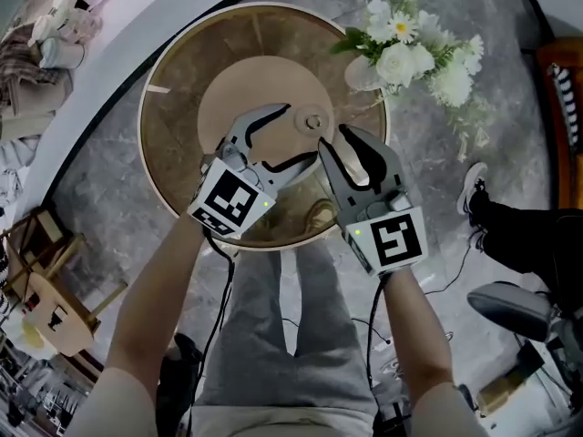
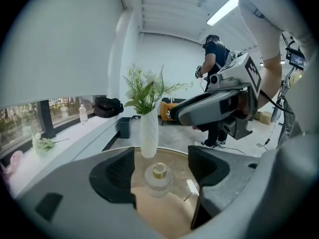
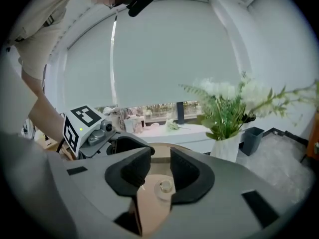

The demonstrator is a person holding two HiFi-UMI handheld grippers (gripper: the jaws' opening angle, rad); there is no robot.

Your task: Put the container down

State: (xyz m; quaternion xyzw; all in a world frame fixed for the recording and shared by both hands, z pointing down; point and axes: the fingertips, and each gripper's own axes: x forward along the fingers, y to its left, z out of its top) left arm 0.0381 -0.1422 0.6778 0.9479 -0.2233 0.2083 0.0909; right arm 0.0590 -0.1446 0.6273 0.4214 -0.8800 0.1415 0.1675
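A small clear glass container [image 1: 312,121] with a gold cap stands upright on a pale round disc [image 1: 246,85] in the middle of the round wooden table [image 1: 164,153]. My left gripper [image 1: 301,135] reaches in from the left, open, with the container [image 2: 159,178] standing just ahead of its jaws and touching neither pad. My right gripper [image 1: 335,142] comes from the near right, its jaws apart by a narrow gap. The container [image 3: 164,187] shows low in that gap, just beyond the tips and not pressed. The two grippers' tips nearly meet beside the container.
A white vase of flowers [image 1: 401,48] stands at the table's far right rim, close behind the container [image 2: 148,133]. A small white strip [image 1: 157,88] lies on the left of the table. A wooden chair [image 1: 55,299] and another person's leg [image 1: 510,230] are on the floor.
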